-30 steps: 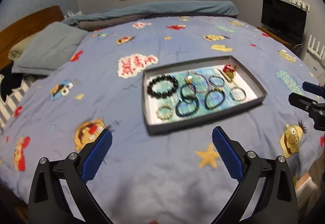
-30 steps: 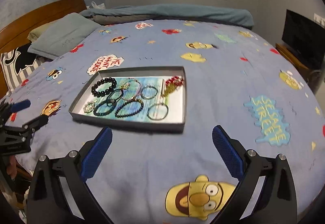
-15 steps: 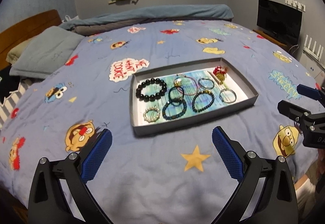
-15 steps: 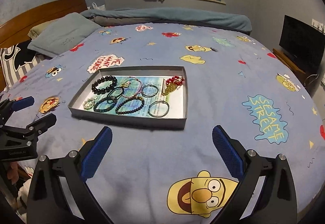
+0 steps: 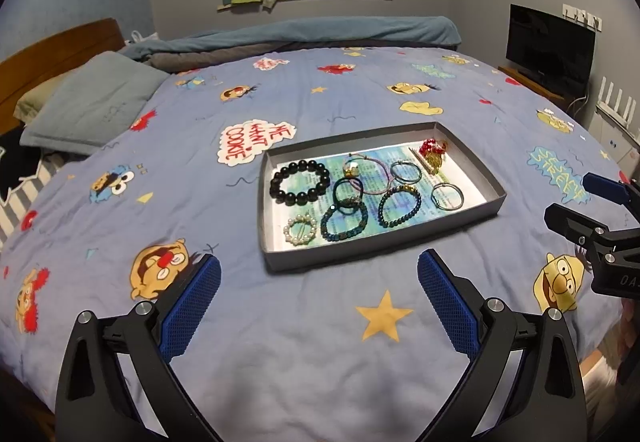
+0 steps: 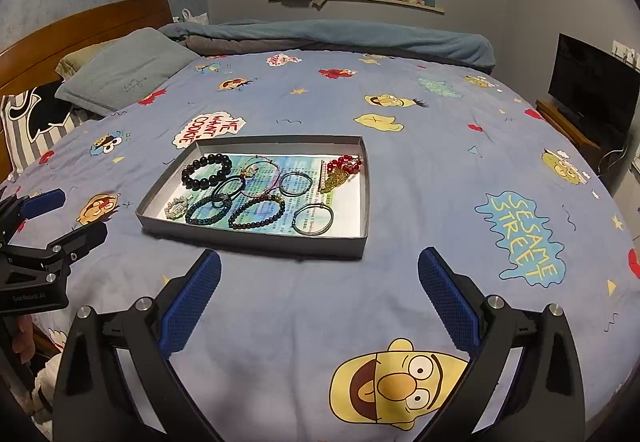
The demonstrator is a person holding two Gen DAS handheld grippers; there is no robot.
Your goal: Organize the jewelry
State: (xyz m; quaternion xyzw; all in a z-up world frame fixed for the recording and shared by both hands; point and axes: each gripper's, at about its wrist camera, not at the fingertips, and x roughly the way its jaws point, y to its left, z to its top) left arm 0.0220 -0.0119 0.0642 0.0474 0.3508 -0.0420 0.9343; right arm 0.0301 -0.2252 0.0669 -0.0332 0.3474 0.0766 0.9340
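jewelry sits in shallow grey cardboard tray (image 5: 384, 246) at 12 o'clock of left gripper (image 5: 319, 296) and right gripper (image 6: 319, 296), jaws spread wide, empty.

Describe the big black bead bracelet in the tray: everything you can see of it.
The black bead bracelet is a closed loop of large, round, glossy beads, dark all round, lying flat on the printed paper lining in the grey tray. It sits in the tray's far left part, close to the left wall. It looks apart from the other pieces, with the pearl ring nearer the camera. Neither gripper touches it.
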